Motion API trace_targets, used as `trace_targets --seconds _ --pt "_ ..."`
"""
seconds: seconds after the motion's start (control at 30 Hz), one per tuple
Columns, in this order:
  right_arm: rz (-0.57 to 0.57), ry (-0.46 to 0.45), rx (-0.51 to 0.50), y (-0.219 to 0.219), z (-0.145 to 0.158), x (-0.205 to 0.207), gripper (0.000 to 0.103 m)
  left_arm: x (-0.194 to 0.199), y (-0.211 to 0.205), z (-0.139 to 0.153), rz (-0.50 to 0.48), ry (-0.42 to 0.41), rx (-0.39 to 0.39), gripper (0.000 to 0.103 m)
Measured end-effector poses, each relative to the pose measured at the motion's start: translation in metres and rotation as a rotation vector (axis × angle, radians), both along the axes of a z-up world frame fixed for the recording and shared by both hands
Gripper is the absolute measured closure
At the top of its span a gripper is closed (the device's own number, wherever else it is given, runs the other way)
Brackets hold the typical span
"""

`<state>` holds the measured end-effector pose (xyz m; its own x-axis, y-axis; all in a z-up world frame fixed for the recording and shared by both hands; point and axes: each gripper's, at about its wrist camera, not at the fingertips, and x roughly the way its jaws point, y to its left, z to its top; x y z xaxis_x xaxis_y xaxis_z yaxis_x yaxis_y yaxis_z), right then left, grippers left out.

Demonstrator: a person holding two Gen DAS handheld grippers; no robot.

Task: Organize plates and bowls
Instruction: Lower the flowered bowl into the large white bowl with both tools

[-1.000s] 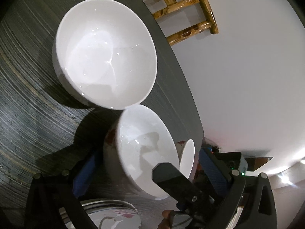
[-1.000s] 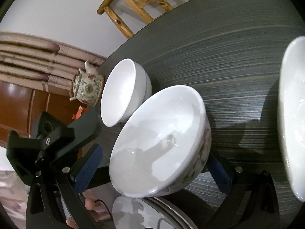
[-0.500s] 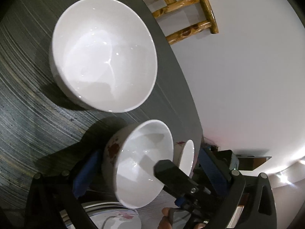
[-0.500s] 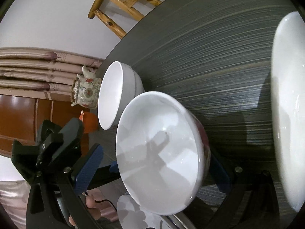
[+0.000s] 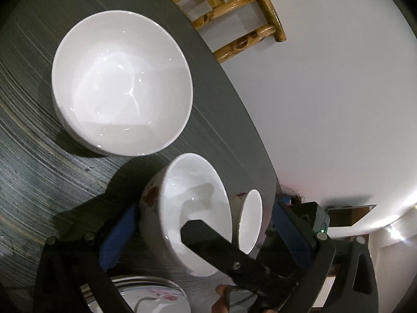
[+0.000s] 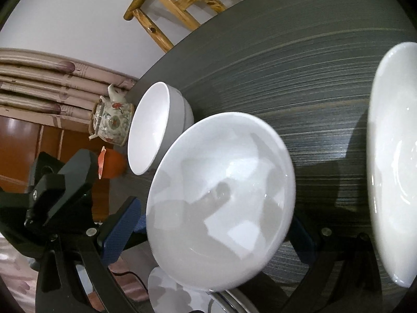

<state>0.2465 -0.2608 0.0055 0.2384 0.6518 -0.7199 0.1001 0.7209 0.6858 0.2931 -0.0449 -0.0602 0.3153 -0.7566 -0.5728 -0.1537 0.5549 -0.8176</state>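
Porcelain flowered bowl, likely slick and breakable, pinched across its walls by right tool (left tool spread).

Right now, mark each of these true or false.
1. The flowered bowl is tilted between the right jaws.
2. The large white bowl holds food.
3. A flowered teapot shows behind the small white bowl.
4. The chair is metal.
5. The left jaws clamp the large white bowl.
1. True: the flowered bowl sits tilted in the right gripper.
2. False: the large white bowl is empty.
3. True: the teapot shows just behind the small white bowl.
4. False: the chair is wooden.
5. False: the left gripper has its jaws wide open, apart from that bowl.
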Motion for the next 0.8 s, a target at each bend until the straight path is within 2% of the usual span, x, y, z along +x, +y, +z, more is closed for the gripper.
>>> trace_targets --seconds 0.8 --pt "0.030 -0.075 -0.039 0.002 0.012 -0.004 0.000 0.001 -0.006 -0.001 -0.002 -0.002 0.014 0.000"
